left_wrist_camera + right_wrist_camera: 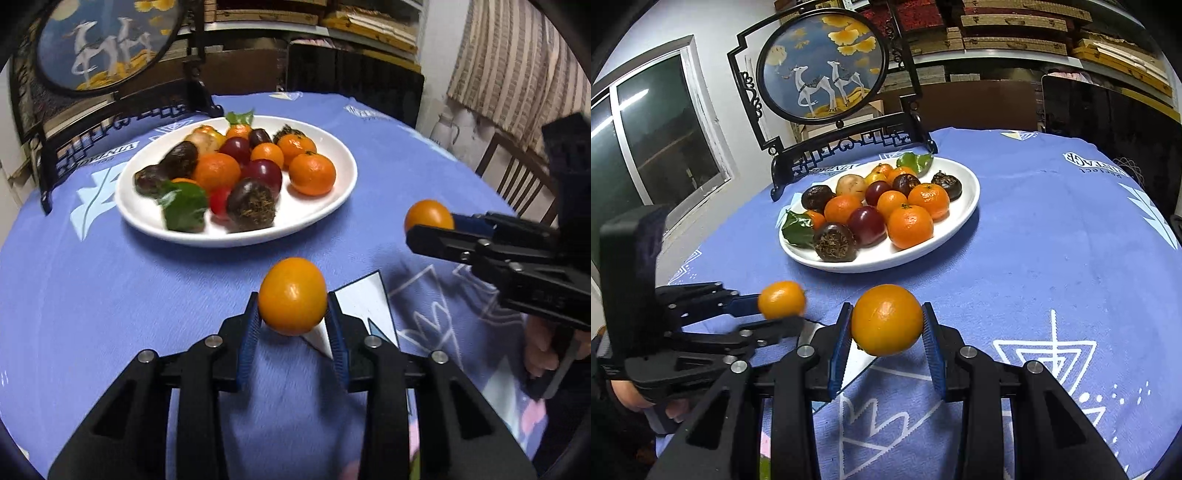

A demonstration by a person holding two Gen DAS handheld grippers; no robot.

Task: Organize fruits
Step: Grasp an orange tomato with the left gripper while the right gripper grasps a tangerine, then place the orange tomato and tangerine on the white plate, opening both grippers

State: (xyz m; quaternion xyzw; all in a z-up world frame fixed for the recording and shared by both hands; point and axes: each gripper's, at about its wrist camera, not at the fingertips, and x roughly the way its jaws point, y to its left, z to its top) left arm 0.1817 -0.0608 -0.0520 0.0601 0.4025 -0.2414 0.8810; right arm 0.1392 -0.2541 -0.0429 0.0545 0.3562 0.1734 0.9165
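My left gripper (291,314) is shut on a smooth orange fruit (292,296) and holds it above the blue tablecloth, short of the plate. It also shows in the right wrist view (783,306) with its fruit (781,298). My right gripper (886,325) is shut on a second orange fruit (886,319), also held above the cloth; it shows in the left wrist view (430,225) with its fruit (428,216). A white oval plate (325,199) (960,218) ahead holds several mandarins, dark plums, brown fruits and green leaves.
A black framed round screen with deer (823,62) (103,40) stands behind the plate on the round table's blue cloth (1052,240). Shelves with boxes (1015,22) line the back. A wooden chair (517,177) is at the right. A window (657,122) is at the left.
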